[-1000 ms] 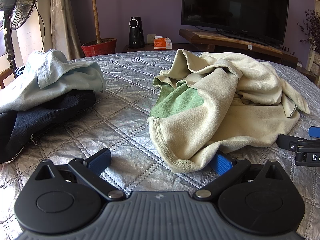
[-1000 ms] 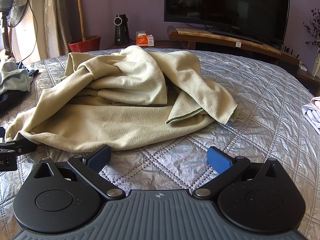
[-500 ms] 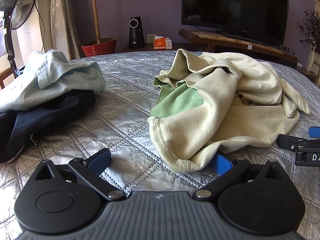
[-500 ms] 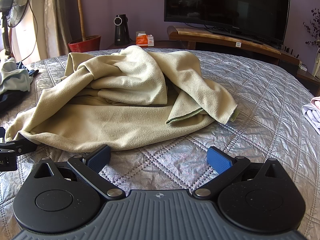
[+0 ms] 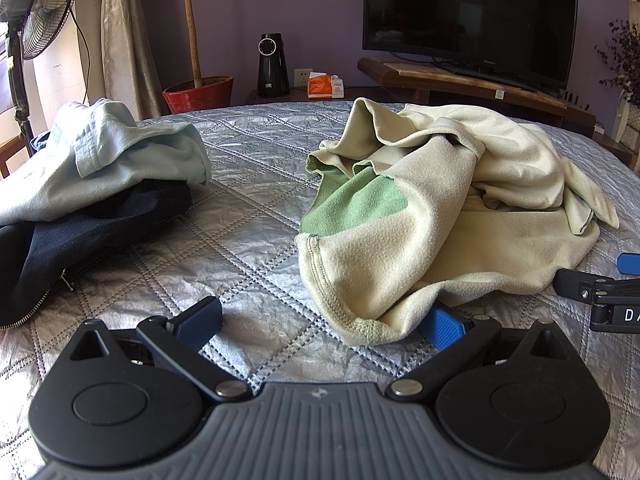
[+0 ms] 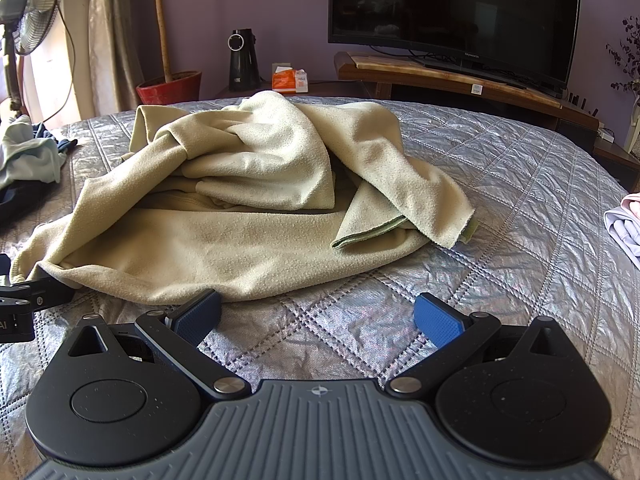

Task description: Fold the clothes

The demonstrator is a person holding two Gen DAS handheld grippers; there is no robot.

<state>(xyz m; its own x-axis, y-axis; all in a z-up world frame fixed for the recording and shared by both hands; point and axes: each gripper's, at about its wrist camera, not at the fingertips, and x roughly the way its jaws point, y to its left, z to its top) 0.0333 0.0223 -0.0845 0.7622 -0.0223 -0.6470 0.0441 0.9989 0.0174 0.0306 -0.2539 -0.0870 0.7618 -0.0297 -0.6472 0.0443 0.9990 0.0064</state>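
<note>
Nearest, the left gripper (image 5: 320, 322) rests low over the quilted silver bed (image 5: 248, 216) with its fingers spread wide, the hem of the crumpled beige garment (image 5: 440, 216) lying over the right-hand pad. The right gripper (image 6: 318, 314) is likewise spread wide and empty, just short of the same garment's near edge. Farther left lies a pale blue shirt (image 5: 100, 160) atop dark clothing (image 5: 80, 240). Beyond stand a television (image 6: 452, 12) and a potted plant (image 5: 198, 94).

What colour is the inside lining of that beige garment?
Green, on the beige garment, clearest in the left wrist view.
</note>
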